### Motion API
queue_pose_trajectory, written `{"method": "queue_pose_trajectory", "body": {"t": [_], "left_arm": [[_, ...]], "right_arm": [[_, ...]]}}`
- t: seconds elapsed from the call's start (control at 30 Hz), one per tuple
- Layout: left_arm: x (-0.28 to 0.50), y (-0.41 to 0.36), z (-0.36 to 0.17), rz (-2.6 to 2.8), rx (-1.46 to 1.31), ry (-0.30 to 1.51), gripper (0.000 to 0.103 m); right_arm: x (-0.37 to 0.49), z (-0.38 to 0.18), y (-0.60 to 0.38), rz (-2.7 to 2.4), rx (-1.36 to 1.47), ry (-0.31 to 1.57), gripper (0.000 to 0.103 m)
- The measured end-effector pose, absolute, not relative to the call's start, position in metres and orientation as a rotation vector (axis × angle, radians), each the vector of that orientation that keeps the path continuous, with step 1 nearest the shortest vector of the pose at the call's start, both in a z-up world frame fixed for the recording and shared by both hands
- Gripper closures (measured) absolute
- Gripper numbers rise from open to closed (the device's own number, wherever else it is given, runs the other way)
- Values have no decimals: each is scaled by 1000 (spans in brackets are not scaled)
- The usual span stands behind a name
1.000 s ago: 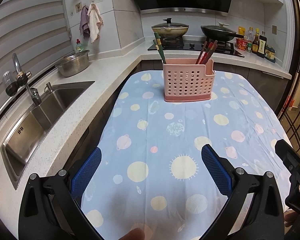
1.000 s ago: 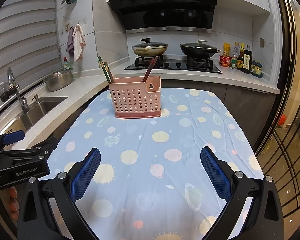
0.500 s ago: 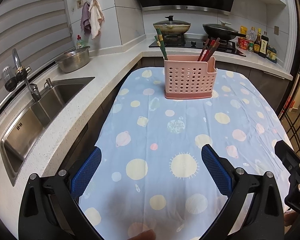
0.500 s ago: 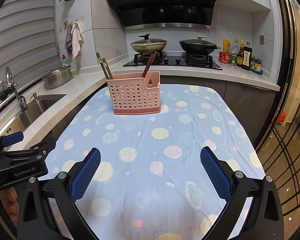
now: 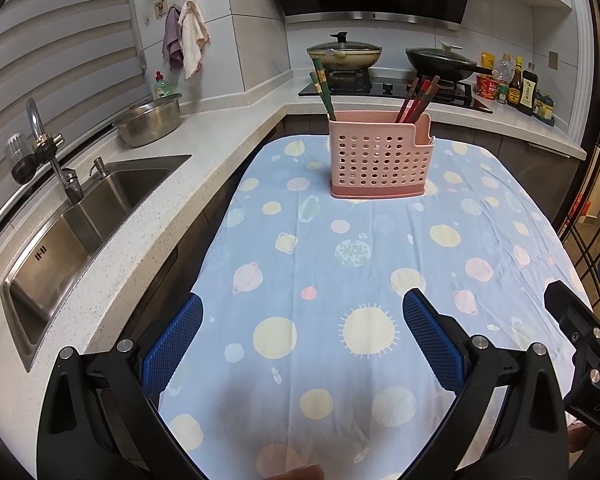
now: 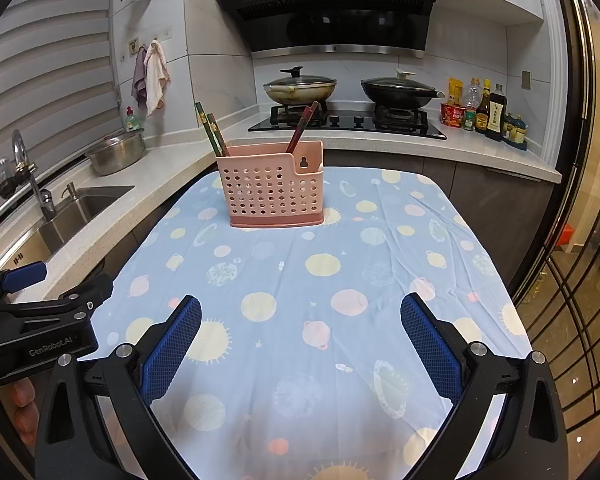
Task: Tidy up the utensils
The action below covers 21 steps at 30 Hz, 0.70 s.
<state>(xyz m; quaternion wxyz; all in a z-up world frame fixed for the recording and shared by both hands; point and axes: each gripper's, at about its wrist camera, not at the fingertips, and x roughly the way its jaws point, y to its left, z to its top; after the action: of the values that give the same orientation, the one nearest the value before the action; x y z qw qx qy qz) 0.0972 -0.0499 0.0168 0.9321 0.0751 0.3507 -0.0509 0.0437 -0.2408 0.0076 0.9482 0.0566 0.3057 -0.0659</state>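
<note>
A pink perforated utensil holder (image 5: 381, 159) (image 6: 274, 186) stands upright at the far end of the table. Green chopsticks (image 5: 321, 86) (image 6: 211, 130) lean out of its left side, red chopsticks (image 5: 417, 98) (image 6: 302, 126) out of its right side. My left gripper (image 5: 302, 340) hovers open over the near part of the blue planet-print tablecloth (image 5: 360, 280), nothing between its blue pads. My right gripper (image 6: 300, 340) is open too, over the cloth (image 6: 340, 280), with nothing in it. Both are well short of the holder.
A steel sink (image 5: 68, 236) with a tap and a metal bowl (image 5: 148, 125) sit on the counter at left. Behind the holder is a hob with two lidded pans (image 6: 300, 89), sauce bottles (image 6: 484, 110) to the right. The table's right edge drops toward a glass door.
Both views have tilted upward slightly, so the holder sits lower in each frame. The grippers stay open and nothing on the table has moved.
</note>
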Motion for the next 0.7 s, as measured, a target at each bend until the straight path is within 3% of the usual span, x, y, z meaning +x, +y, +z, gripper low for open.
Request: {"method": "queue_pose_trajectory", "body": {"t": [0.7], "left_arm": [[96,-52,20,-102,159,704,7]], "right_arm": [[45,10,-240,-131,114,625,7]]}}
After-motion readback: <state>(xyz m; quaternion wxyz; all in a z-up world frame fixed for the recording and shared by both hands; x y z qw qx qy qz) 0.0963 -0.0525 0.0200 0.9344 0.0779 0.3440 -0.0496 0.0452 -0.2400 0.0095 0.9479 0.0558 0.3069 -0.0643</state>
